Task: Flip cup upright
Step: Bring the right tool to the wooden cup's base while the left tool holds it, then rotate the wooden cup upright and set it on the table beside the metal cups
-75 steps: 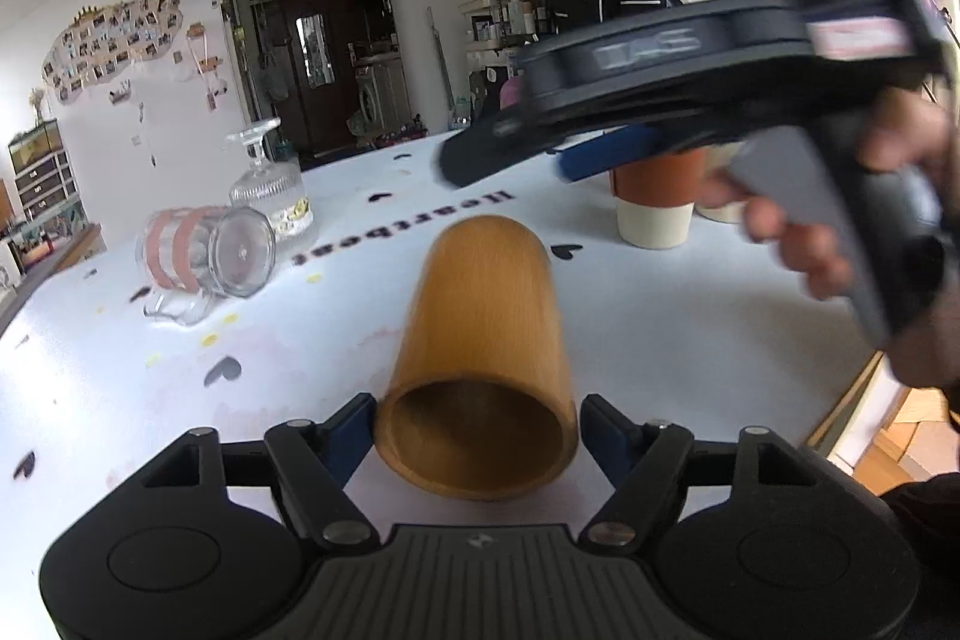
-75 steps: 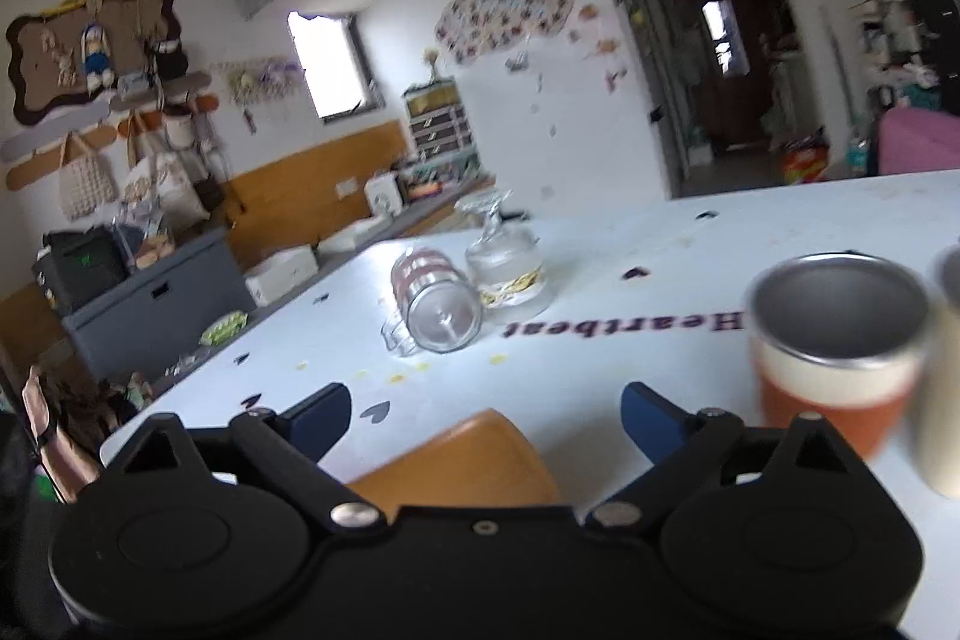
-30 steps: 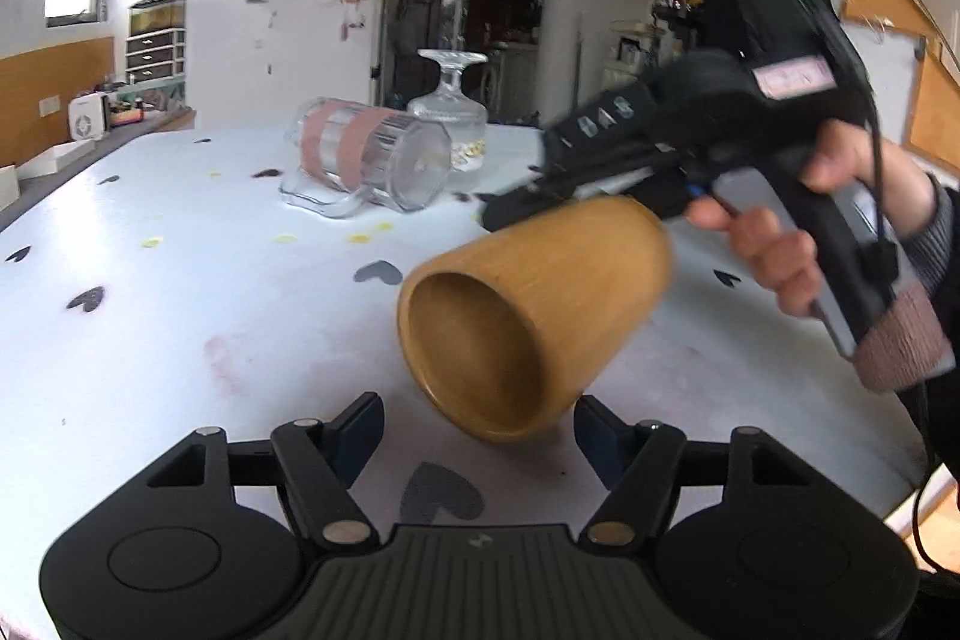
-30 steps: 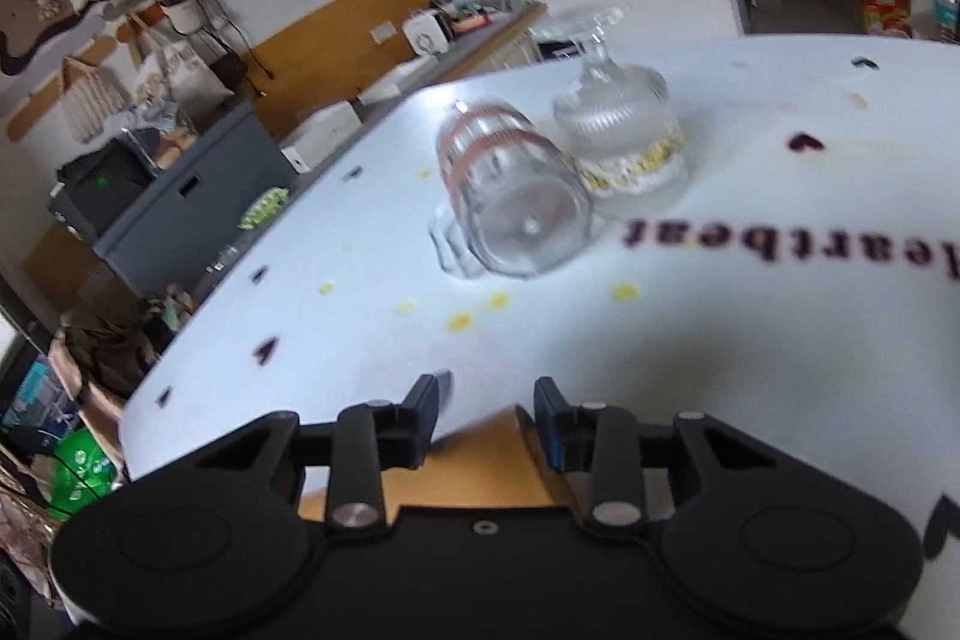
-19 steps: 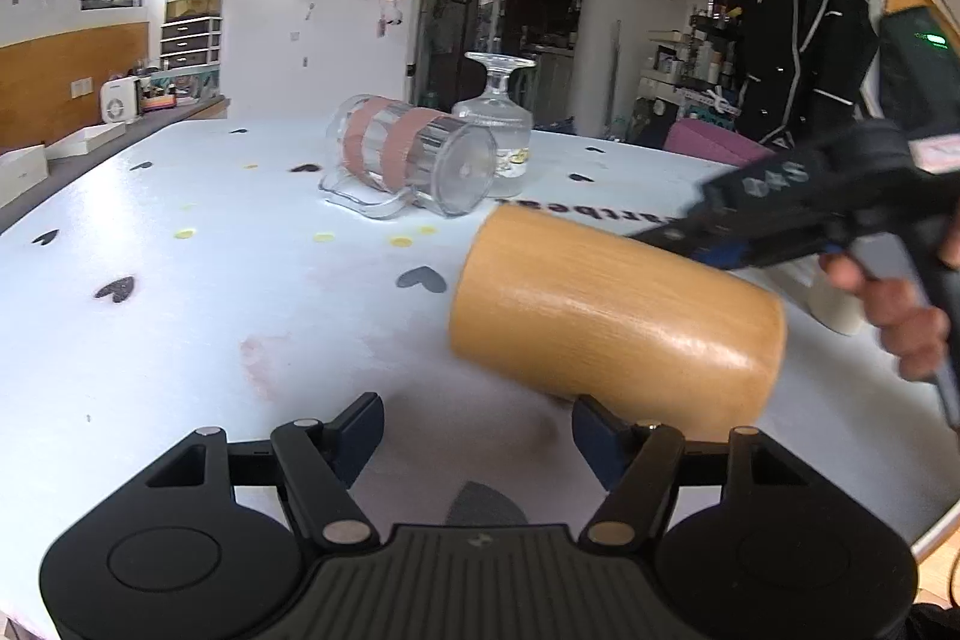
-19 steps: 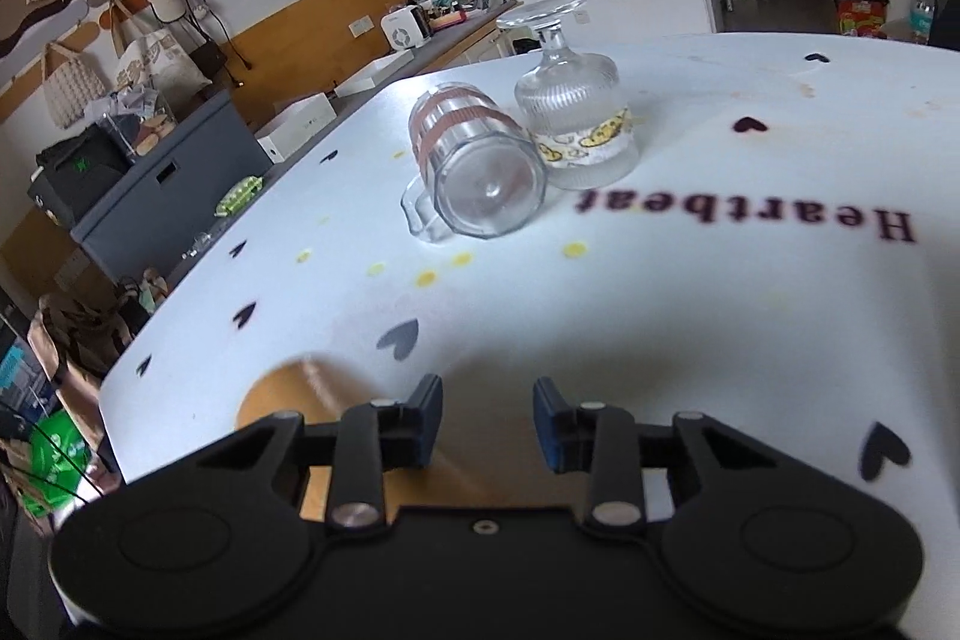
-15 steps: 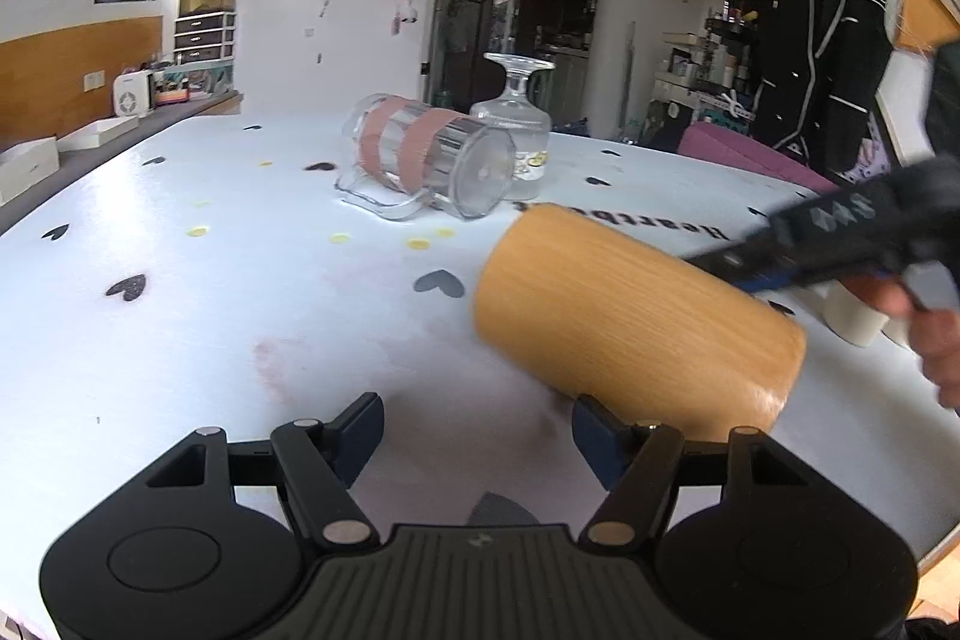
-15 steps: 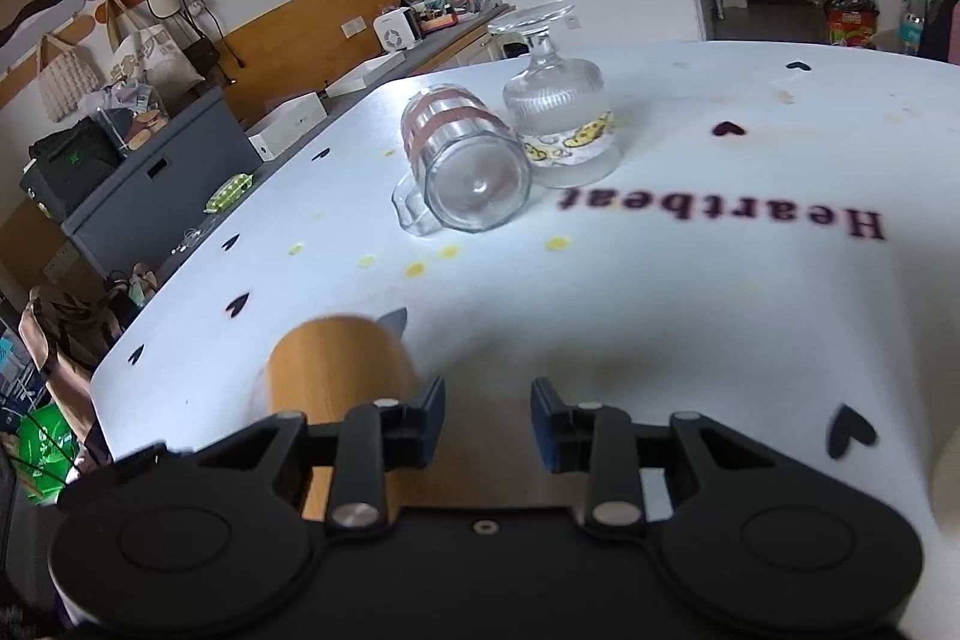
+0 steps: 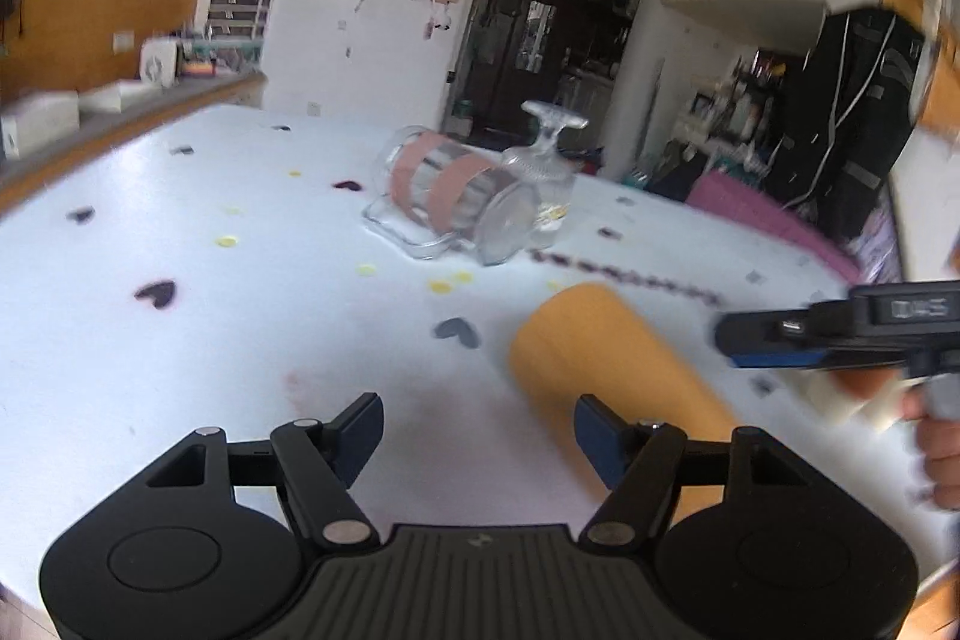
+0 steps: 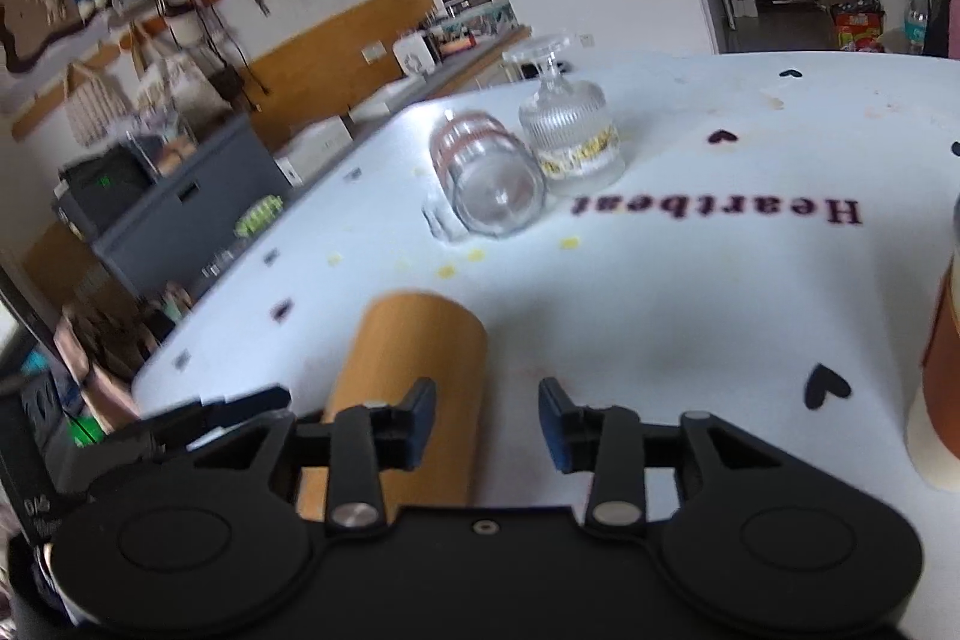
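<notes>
A tan wooden cup [image 9: 606,376] lies on its side on the white table [image 9: 180,370], closed base pointing away. It also shows in the right wrist view [image 10: 414,376], just left of and below my right gripper. My left gripper [image 9: 477,433] is open and empty, with the cup beside its right finger. My right gripper [image 10: 483,421] is open a little and empty; it shows from the side in the left wrist view [image 9: 840,334], to the right of the cup and apart from it.
A clear glass mug with pink bands [image 9: 456,196] lies on its side further back, beside an upside-down footed glass [image 9: 543,160]. They also show in the right wrist view, mug [image 10: 489,178] and glass [image 10: 567,136]. An orange and cream cup [image 10: 945,376] stands at the right edge.
My right gripper, which had been shut on the cup and swung it round, has let go and drawn back to the right. The cup lies on the table with its base away.
</notes>
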### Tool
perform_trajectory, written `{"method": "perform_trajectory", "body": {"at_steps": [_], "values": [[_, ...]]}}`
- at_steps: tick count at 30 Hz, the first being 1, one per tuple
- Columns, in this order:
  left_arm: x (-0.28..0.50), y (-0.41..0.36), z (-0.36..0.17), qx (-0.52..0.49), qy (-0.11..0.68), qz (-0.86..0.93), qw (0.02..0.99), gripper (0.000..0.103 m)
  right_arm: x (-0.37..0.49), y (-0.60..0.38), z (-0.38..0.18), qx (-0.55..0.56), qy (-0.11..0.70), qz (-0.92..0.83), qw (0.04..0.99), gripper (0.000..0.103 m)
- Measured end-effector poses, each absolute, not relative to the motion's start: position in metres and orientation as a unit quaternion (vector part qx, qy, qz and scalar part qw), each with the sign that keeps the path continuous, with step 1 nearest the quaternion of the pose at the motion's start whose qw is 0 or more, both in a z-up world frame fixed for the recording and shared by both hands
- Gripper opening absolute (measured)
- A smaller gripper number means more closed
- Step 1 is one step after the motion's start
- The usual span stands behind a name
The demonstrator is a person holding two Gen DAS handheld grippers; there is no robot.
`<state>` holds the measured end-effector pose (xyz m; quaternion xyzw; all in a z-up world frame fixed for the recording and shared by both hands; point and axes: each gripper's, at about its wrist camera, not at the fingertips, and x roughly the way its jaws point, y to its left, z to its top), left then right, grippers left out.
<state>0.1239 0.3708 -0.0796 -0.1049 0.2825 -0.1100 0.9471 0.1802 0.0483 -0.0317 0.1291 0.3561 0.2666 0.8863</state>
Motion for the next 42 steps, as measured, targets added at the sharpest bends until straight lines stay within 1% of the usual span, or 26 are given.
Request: {"method": "perform_trajectory", "body": {"at_steps": [1,2,3,4,6,9,10,14,17,19,21,24,31,38,40,42], "values": [[0.122,0.371,-0.076,-0.119,0.286,-0.119,0.943,0.072,0.182,0.048,-0.029,0.138,0.354,0.272,0.884,0.051],[0.119,0.370,-0.073,-0.130,0.288,-0.131,0.940,0.072,0.185,0.049,-0.026,0.147,0.352,0.278,0.882,0.054],[0.118,0.367,-0.071,-0.138,0.289,-0.143,0.936,0.072,0.189,0.050,-0.023,0.156,0.350,0.285,0.878,0.062],[0.117,0.363,-0.069,-0.141,0.290,-0.154,0.934,0.072,0.193,0.052,-0.021,0.167,0.351,0.293,0.874,0.073],[0.115,0.353,-0.068,-0.144,0.295,-0.177,0.928,0.072,0.204,0.058,-0.020,0.186,0.359,0.313,0.860,0.081],[0.119,0.340,-0.072,-0.151,0.311,-0.199,0.917,0.072,0.223,0.075,-0.021,0.189,0.392,0.326,0.839,0.081],[0.121,0.336,-0.075,-0.155,0.317,-0.203,0.913,0.072,0.228,0.081,-0.022,0.182,0.401,0.325,0.837,0.083],[0.128,0.328,-0.082,-0.176,0.329,-0.218,0.902,0.072,0.244,0.103,-0.026,0.132,0.432,0.305,0.838,0.082],[0.130,0.325,-0.083,-0.182,0.331,-0.220,0.899,0.072,0.252,0.112,-0.032,0.110,0.450,0.301,0.834,0.078],[0.130,0.324,-0.082,-0.182,0.332,-0.222,0.899,0.072,0.255,0.116,-0.037,0.093,0.459,0.294,0.833,0.072],[0.130,0.324,-0.082,-0.181,0.333,-0.223,0.898,0.072,0.255,0.116,-0.039,0.086,0.460,0.299,0.832,0.071],[0.134,0.324,-0.084,-0.184,0.333,-0.225,0.897,0.072,0.250,0.115,-0.036,0.077,0.449,0.297,0.839,0.071],[0.141,0.308,-0.088,-0.181,0.319,-0.247,0.897,0.071,0.226,0.092,-0.009,0.077,0.385,0.289,0.873,0.071],[0.132,0.269,-0.092,-0.087,0.294,-0.273,0.912,0.070,0.180,0.058,0.012,0.047,0.318,0.271,0.907,0.070],[0.132,0.256,-0.095,-0.054,0.289,-0.274,0.916,0.068,0.167,0.048,0.013,0.044,0.305,0.263,0.914,0.070],[0.137,0.244,-0.101,-0.033,0.288,-0.277,0.916,0.064,0.153,0.037,0.013,0.039,0.292,0.254,0.921,0.070]]}}
